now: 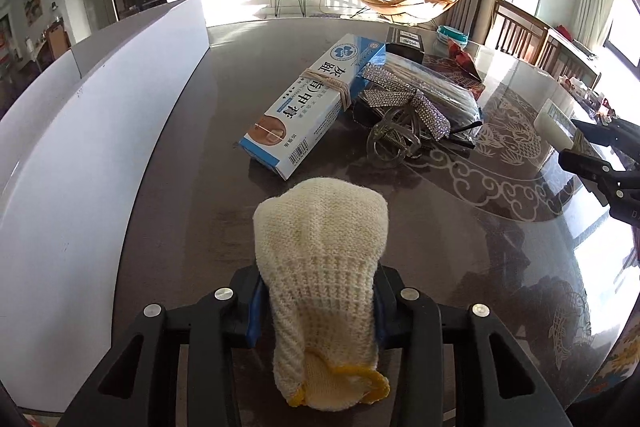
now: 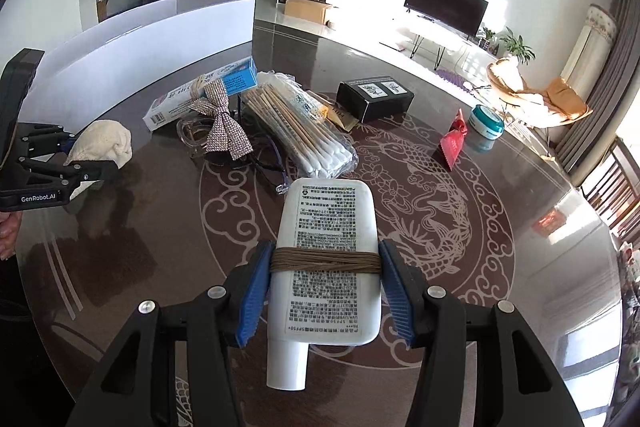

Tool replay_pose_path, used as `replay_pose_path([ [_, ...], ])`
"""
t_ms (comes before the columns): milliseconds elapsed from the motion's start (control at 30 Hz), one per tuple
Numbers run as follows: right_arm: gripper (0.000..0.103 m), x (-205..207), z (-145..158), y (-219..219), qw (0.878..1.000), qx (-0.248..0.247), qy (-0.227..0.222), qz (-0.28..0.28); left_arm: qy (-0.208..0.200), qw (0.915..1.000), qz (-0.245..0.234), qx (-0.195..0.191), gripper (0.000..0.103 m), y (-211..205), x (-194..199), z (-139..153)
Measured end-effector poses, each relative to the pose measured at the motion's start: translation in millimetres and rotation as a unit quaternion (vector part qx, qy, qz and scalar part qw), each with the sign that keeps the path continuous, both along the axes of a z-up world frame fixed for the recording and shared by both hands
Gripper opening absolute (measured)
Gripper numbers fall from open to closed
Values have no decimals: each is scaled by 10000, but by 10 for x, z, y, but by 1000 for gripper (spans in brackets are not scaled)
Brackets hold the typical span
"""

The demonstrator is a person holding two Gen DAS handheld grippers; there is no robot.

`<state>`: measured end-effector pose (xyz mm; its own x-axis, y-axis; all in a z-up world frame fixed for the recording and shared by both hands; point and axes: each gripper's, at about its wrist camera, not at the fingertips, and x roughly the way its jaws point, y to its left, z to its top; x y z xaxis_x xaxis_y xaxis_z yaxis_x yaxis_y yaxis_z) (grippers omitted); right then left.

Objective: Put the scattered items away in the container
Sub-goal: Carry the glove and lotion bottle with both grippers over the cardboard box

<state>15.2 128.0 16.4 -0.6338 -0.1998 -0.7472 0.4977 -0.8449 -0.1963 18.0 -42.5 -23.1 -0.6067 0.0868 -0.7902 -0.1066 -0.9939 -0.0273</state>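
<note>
The white container (image 1: 104,131) is on my far left. My left gripper (image 1: 320,311) is nearer and squeezes the knit glove (image 1: 320,251). My right gripper (image 2: 326,287) squeezes the white tube (image 2: 328,251), pointing straight ahead.

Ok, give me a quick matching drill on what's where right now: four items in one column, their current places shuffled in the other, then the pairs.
Items:
1. knitted glove
2. white tube
3. cotton swab pack
4. teal-lidded jar

Places:
A. lying on the table in the central pile
B. between the right gripper fingers
C. standing beside the red packet
D. between the left gripper fingers

Pairs: 1-D, 2-B, 3-A, 4-C
</note>
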Motion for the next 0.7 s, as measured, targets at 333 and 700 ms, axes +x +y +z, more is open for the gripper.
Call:
replay_pose_path([
  [333, 54, 42, 123, -221, 9992, 273, 224, 189, 279, 9995, 72, 150, 41, -116, 64, 308],
  [700, 54, 17, 469, -742, 9941, 611, 649, 619, 582, 9973, 298, 325, 41, -475, 138, 751],
])
